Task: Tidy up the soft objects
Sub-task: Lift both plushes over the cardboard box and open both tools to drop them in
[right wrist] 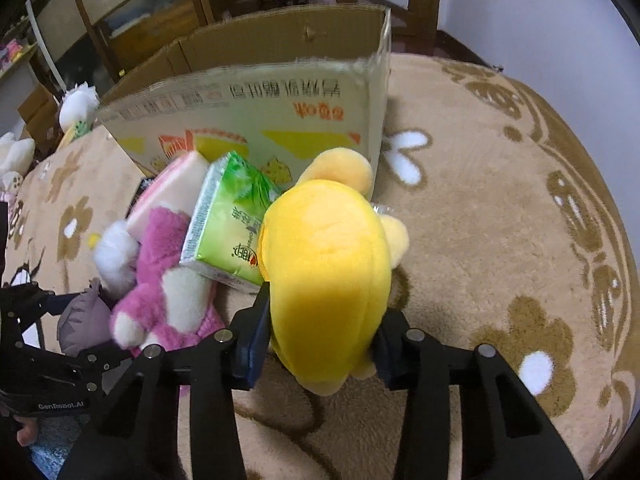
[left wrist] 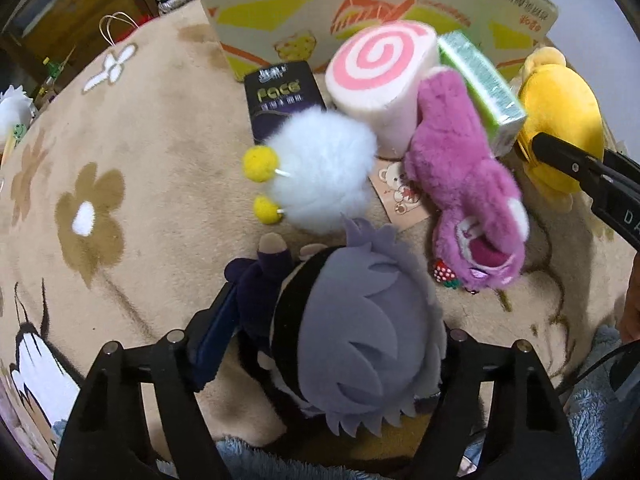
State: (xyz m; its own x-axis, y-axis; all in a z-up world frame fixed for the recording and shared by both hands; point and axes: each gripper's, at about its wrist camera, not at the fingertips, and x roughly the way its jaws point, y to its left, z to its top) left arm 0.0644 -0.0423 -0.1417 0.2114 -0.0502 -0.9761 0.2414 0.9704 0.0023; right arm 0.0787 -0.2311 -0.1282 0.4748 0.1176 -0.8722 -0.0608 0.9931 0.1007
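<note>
A doll with grey spiky hair and dark clothes lies on the beige flowered rug, and my left gripper is shut on it, pads at both sides of its head and body. In the right wrist view my right gripper is shut on a yellow plush, which is squeezed between the pads. That plush and one right finger also show at the right edge of the left wrist view. Between the two lie a purple bear, a white fluffy toy with yellow balls and a pink swirl roll.
An open cardboard box stands just behind the pile. A green tissue pack leans on the bear and the yellow plush. A dark "Face" pack and a small bear card lie on the rug. Wooden furniture stands behind.
</note>
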